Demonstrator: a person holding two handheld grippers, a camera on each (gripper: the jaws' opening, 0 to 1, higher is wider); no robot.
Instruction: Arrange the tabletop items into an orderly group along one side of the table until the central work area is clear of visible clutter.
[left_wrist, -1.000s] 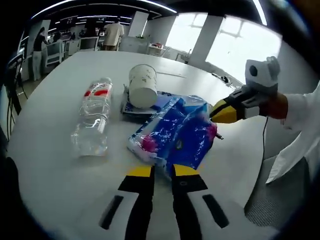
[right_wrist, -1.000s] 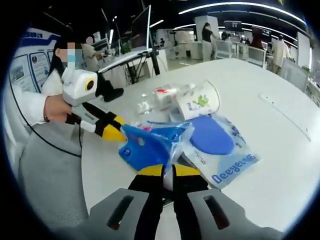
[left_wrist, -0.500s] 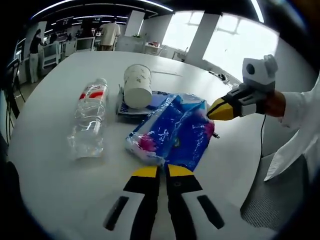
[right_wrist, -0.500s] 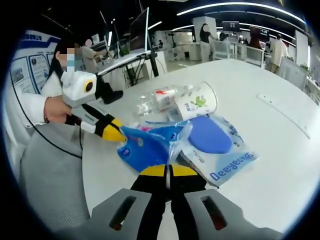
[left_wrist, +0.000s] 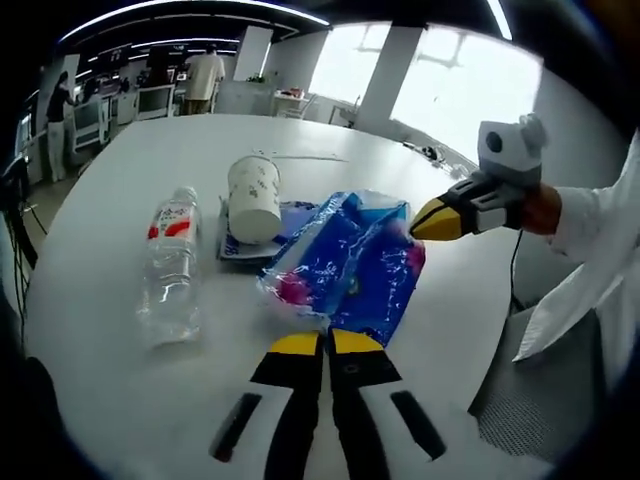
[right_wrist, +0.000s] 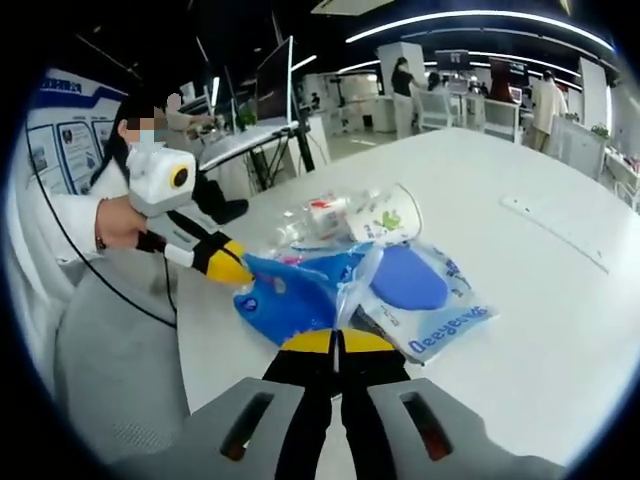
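A crinkly blue plastic bag (left_wrist: 345, 265) lies mid-table, held at two ends. My left gripper (left_wrist: 326, 344) is shut on its near edge. My right gripper (left_wrist: 432, 220) comes in from the right and pinches the far corner. In the right gripper view, my right gripper (right_wrist: 338, 342) is shut on the blue bag's (right_wrist: 290, 295) crumpled edge, and the left gripper (right_wrist: 228, 266) grips the bag's left side. A tipped paper cup (left_wrist: 253, 197) rests on a flat clear pack (right_wrist: 425, 295) with a blue round piece inside. A clear water bottle (left_wrist: 172, 265) lies on its side to the left.
The white table (left_wrist: 110, 370) has open room around the items. A thin ruler-like strip (right_wrist: 555, 232) lies farther out on it. A grey chair (right_wrist: 110, 370) stands at the table edge by the person's sleeve (left_wrist: 590, 260). Desks and people are in the background.
Both pairs of jaws have closed from slightly apart onto the blue bag's edges. Both cameras have drawn back a little; cup, bottle and pack stay put.
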